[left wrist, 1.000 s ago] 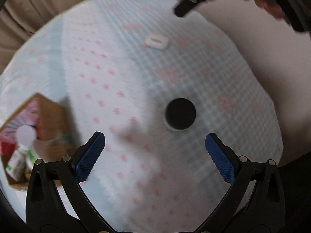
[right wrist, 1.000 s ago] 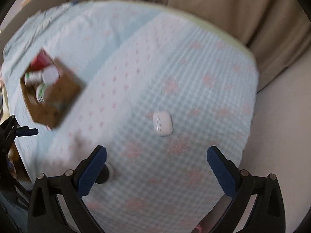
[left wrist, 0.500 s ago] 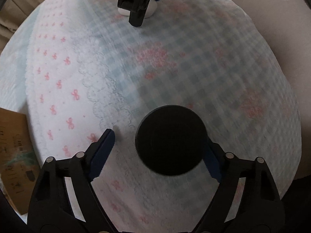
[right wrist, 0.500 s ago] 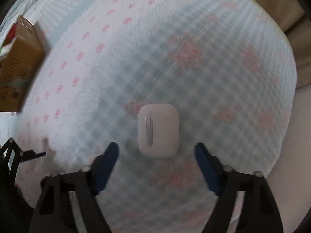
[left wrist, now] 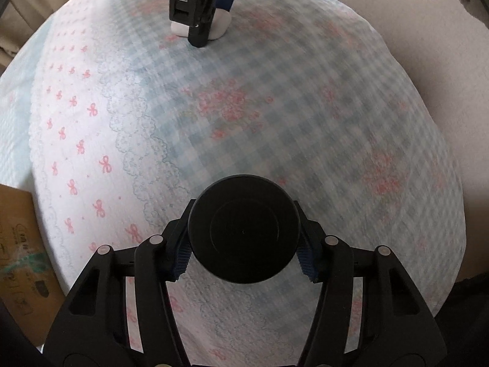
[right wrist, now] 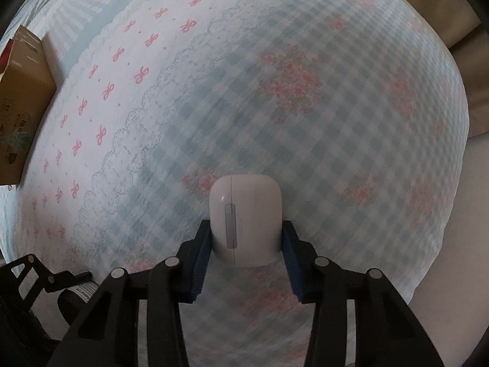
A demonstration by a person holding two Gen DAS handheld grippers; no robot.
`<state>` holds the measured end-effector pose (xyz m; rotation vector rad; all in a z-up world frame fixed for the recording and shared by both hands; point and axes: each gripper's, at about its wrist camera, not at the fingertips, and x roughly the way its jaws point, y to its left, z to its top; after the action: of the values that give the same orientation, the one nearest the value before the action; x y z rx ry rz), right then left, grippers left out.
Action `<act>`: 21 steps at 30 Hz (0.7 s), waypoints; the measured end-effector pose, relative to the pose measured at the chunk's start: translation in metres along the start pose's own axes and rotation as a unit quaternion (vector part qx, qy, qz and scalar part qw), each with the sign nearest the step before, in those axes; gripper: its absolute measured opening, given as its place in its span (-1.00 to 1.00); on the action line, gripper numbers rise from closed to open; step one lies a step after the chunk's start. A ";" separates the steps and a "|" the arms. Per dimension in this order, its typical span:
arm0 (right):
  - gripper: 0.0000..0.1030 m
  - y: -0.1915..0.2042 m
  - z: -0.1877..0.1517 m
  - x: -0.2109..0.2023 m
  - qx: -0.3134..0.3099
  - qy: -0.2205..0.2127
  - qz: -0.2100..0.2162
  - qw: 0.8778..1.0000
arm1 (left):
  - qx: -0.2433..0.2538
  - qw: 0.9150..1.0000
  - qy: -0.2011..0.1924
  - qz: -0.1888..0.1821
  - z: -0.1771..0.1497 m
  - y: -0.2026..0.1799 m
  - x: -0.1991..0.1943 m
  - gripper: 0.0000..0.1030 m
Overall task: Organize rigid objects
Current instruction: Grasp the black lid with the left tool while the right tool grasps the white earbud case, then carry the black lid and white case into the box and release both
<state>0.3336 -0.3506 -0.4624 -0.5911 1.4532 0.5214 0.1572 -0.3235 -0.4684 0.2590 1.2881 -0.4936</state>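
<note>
The cloth (left wrist: 275, 98) carries a blue-and-white check with pink flower clusters on the right, and toward the left a white band dotted with small pink bows, edged by a pale blue lace-like scallop print. Far left it turns plain pale blue. The round lid (left wrist: 243, 229) is matt black. The earbud case (right wrist: 246, 220) is glossy white with a grey slot. Both grippers are black with blue ribbed pads (right wrist: 201, 263). The cardboard box (right wrist: 18, 98) at left is brown, with what seems a green printed mark, blurred. The curtain (right wrist: 464, 30) behind is beige.
</note>
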 end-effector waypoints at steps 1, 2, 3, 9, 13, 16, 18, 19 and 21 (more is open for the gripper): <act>-0.20 -0.001 0.001 0.000 0.002 -0.002 0.001 1.000 | -0.003 1.000 0.000 0.000 0.000 0.002 -0.001 0.04; -0.20 0.001 0.001 0.000 0.005 -0.003 0.001 1.000 | -0.005 1.000 0.000 0.000 0.003 0.005 -0.003 0.04; -0.20 0.002 0.000 -0.001 0.009 -0.005 0.002 1.000 | -0.008 1.000 -0.003 -0.001 0.004 0.007 -0.005 0.04; -0.21 0.001 -0.005 -0.020 0.033 -0.022 0.008 0.999 | -0.035 0.999 -0.022 0.006 0.005 0.029 -0.025 0.04; -0.21 0.005 -0.007 -0.042 0.044 -0.034 0.006 0.998 | -0.052 0.998 -0.038 0.012 -0.001 0.042 -0.048 0.04; -0.21 0.010 -0.008 -0.067 0.051 -0.050 0.006 0.997 | -0.063 0.997 -0.051 0.016 -0.005 0.050 -0.068 0.04; -0.21 0.015 -0.008 -0.087 0.055 -0.062 0.004 0.997 | -0.074 0.995 -0.062 0.025 -0.009 0.060 -0.090 0.04; -0.21 0.019 -0.008 -0.099 0.057 -0.070 0.004 0.996 | -0.077 0.994 -0.067 0.029 -0.008 0.063 -0.099 0.04; -0.21 0.027 -0.008 -0.122 0.063 -0.084 0.006 0.994 | -0.082 0.993 -0.076 0.038 -0.013 0.073 -0.121 0.04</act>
<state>0.3027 -0.3325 -0.3420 -0.4281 1.3207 0.4739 0.1582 -0.2290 -0.3619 0.1293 1.1583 -0.3326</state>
